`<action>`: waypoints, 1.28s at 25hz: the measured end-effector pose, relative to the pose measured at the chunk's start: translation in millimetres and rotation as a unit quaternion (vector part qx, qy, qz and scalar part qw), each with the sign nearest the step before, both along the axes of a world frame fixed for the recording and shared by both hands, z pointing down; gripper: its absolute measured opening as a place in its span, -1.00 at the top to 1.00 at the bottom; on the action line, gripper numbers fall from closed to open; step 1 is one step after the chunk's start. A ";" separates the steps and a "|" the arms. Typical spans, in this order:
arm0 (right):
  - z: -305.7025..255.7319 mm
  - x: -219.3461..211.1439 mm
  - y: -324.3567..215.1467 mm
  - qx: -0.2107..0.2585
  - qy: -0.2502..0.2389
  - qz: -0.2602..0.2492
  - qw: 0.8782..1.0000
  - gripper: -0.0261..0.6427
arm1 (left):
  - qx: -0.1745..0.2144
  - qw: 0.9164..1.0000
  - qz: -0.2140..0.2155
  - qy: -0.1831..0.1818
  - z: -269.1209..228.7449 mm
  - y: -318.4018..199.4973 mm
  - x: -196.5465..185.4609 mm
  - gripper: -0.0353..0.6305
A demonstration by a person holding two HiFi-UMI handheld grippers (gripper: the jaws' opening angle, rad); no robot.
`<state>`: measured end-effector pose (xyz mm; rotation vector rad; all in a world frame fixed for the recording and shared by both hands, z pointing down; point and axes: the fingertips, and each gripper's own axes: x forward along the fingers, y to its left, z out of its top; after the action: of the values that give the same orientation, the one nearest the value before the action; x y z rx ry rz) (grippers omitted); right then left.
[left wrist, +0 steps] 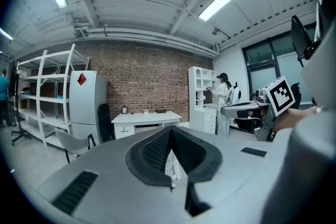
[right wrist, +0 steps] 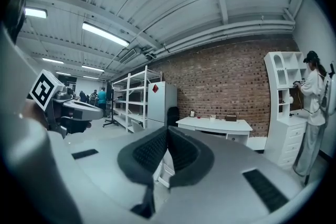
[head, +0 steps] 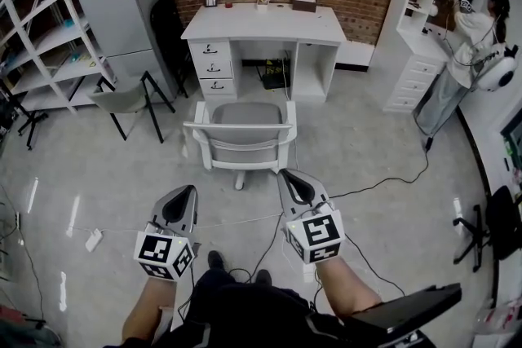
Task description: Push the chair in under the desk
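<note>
A white office chair (head: 241,134) with a grey seat stands pulled out in front of the white desk (head: 263,27), its backrest toward me. The desk has three drawers on its left and an open knee space (head: 269,69). My left gripper (head: 186,193) is shut and empty, held below and left of the chair, apart from it. Just short of the chair's backrest, my right gripper (head: 287,175) hangs shut with nothing in it. In the left gripper view the desk (left wrist: 146,119) shows beyond the closed jaws; the right gripper view shows the desk (right wrist: 214,124) too.
A grey refrigerator (head: 124,8) and white shelving (head: 49,37) stand at the left, with a grey chair (head: 122,98) before them. A person (head: 465,37) works at white shelves at the right. Cables (head: 383,183) and a power strip (head: 93,240) lie on the floor.
</note>
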<state>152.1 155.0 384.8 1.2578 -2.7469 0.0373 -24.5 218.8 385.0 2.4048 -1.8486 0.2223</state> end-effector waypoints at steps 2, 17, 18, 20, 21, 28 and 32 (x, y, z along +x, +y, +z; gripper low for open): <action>-0.4 -3.7 -5.6 -0.001 0.001 0.000 1.000 0.91 | 0.002 1.000 0.003 0.000 -0.9 -4.6 -2.0 0.87; 1.9 -50.8 -70.1 -0.001 0.055 0.015 0.998 0.91 | 0.011 0.999 0.033 0.012 7.2 -89.5 -55.7 0.87; 1.3 -53.4 -77.4 0.001 0.056 0.019 0.998 0.91 | 0.012 0.999 0.035 0.013 7.6 -97.5 -59.6 0.87; 0.6 -58.3 -91.0 0.005 0.052 0.027 0.998 0.91 | 0.011 0.999 0.040 0.017 8.7 -111.7 -65.8 0.87; 1.3 -60.8 -96.8 0.005 0.052 0.030 0.998 0.91 | 0.011 0.999 0.043 0.018 9.5 -118.0 -68.3 0.87; 4.5 -81.9 -129.3 -0.006 0.062 0.041 0.997 0.91 | 0.004 0.998 0.066 0.015 11.1 -158.7 -85.7 0.87; 10.9 -95.8 -145.2 -0.006 0.067 0.051 0.996 0.91 | 0.001 0.997 0.077 0.009 19.0 -176.7 -100.9 0.87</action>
<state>56.3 9.8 395.8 1.3454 -2.5638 -0.0207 -125.5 42.1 404.0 2.5442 -1.6574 0.2115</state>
